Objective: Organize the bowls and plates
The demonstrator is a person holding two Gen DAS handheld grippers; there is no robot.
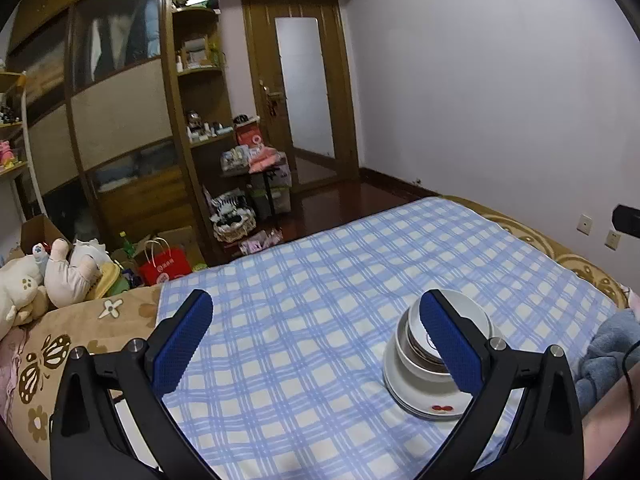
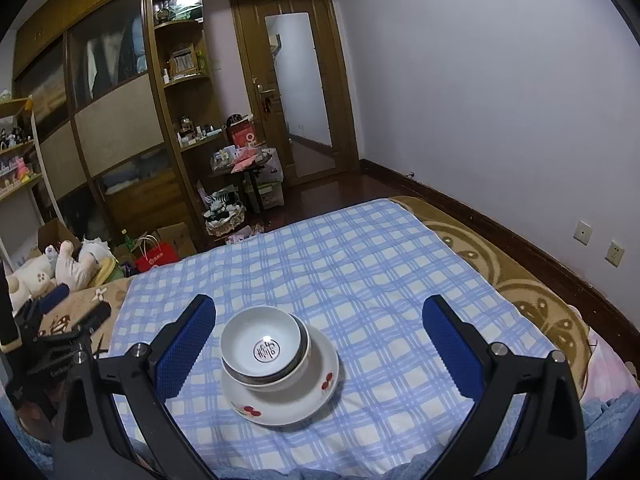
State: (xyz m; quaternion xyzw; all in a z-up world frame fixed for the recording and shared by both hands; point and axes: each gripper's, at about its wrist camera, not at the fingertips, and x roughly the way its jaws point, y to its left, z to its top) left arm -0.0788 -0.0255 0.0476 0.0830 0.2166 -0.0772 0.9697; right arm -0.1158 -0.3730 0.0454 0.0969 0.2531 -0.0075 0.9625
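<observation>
A stack of bowls [image 2: 262, 344] stands on a white plate [image 2: 308, 400] with red cherry prints, on the blue checked sheet [image 2: 360, 264]. The top bowl is white with a dark round mark inside; a metal-looking rim shows under it. My right gripper [image 2: 320, 302] is open and held back from the stack, which lies low between its fingers, nearer the left one and touching neither. In the left wrist view my left gripper [image 1: 316, 298] is open and empty. The stack [image 1: 468, 316] and plate [image 1: 424, 404] sit partly behind its right finger [image 1: 448, 344]. That gripper [image 2: 76, 306] also shows at the right view's left edge.
Plush toys [image 1: 60, 272] lie at the bed's left edge, and a grey-blue blanket [image 1: 612, 344] is bunched at the right. A person's forearm [image 1: 608, 420] shows at lower right. Beyond the bed's foot stand a wardrobe [image 1: 120, 120], cluttered shelves, bags and a door [image 1: 304, 80].
</observation>
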